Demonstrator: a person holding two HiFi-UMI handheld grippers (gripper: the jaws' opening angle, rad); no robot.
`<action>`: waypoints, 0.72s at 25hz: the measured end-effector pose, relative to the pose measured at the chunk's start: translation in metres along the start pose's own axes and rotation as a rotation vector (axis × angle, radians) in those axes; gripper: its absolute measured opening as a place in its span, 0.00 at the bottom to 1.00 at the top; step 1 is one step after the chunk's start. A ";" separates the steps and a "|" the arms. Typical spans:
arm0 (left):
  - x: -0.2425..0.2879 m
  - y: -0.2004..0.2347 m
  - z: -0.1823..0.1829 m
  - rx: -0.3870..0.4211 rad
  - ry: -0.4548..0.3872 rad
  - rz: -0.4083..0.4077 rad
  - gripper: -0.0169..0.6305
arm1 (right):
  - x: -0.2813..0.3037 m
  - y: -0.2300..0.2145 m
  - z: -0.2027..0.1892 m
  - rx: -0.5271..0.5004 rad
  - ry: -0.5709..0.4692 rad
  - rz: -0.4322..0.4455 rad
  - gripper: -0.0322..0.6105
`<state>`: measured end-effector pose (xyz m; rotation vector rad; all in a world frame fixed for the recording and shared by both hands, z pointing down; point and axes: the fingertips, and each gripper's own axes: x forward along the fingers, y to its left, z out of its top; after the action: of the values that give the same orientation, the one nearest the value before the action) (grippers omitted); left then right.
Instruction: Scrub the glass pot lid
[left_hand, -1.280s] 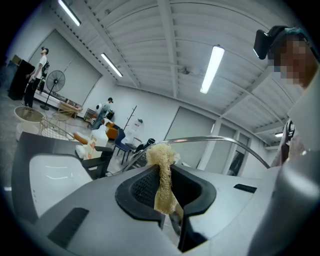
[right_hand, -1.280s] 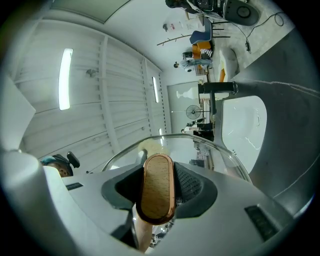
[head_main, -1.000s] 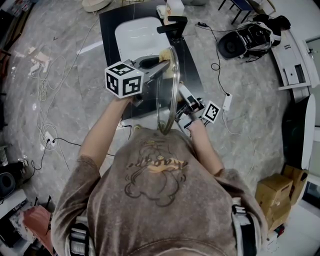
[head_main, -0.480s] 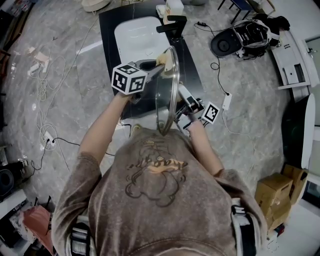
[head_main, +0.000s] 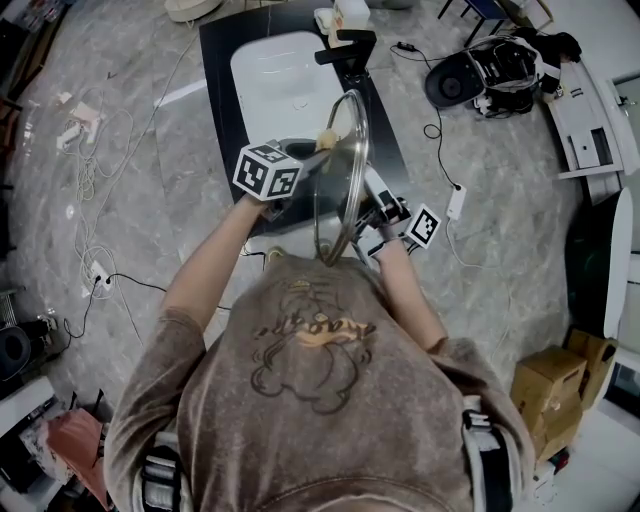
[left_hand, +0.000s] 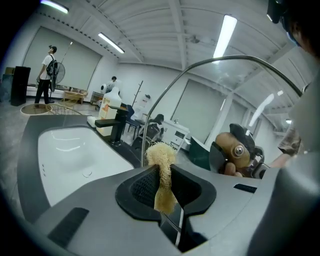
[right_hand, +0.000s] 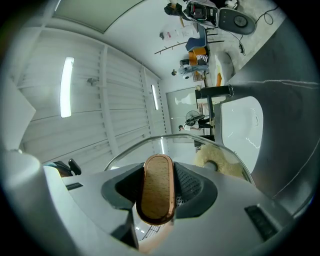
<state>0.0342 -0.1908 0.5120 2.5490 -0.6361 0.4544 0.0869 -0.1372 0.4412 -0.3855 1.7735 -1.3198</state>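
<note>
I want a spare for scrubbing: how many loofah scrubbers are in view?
1: the loofah scrubber is clamped in the left gripper, right beside the glass pot lid. More could be hidden from these views.

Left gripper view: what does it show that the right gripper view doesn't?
Only the left gripper view: the left gripper pinching the scrubber up close, and the screw under the knob. Only the right gripper view: the knob's wooden top, clamped in the right gripper. Both: the lid, the sink and the faucet.
</note>
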 end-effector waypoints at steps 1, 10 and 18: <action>0.001 -0.002 -0.002 0.002 0.008 -0.003 0.14 | 0.000 -0.001 0.001 -0.001 -0.005 -0.001 0.32; 0.001 -0.029 -0.031 0.000 0.088 -0.088 0.14 | 0.000 -0.003 0.017 -0.019 -0.050 0.008 0.32; -0.006 -0.056 -0.049 0.003 0.141 -0.137 0.14 | -0.003 -0.004 0.030 -0.028 -0.090 -0.004 0.32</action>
<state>0.0481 -0.1198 0.5302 2.5168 -0.4067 0.5805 0.1110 -0.1555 0.4446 -0.4574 1.7187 -1.2624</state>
